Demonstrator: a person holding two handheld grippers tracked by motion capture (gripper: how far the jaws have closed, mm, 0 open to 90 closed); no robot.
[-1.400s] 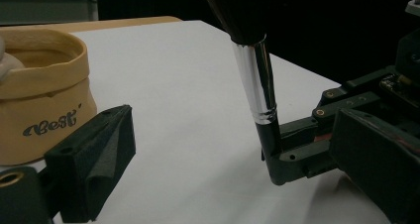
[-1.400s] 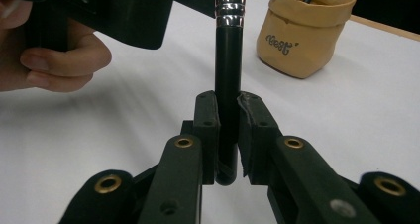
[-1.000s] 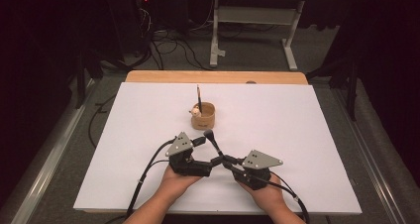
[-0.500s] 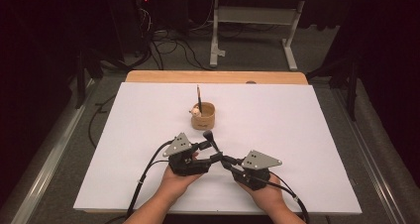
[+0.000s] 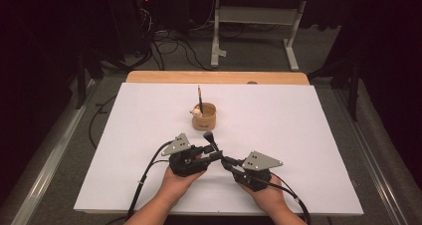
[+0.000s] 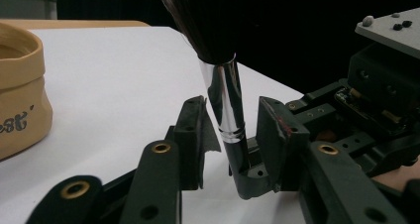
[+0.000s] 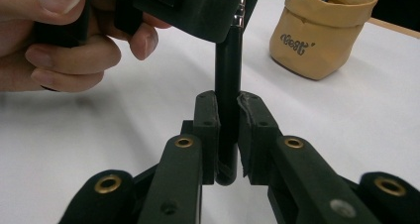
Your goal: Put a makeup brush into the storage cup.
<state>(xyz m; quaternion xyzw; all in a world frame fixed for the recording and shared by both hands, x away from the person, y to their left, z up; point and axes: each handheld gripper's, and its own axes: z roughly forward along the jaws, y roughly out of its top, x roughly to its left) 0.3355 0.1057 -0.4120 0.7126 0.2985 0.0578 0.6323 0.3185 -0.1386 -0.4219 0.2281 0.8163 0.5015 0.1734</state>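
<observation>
The tan pouch (image 7: pixel 321 33) carries the one piece of lettering that can be made out. In the right gripper view it is a dark, slanted word on the side wall, below the rolled rim, with a small mark after it; it looks like "best" or "dest", but the first letter cannot be settled. In the left gripper view the pouch's (image 6: pixel 20 90) edge cuts the word down to "est" and the mark. In the high view it is too small to read.
</observation>
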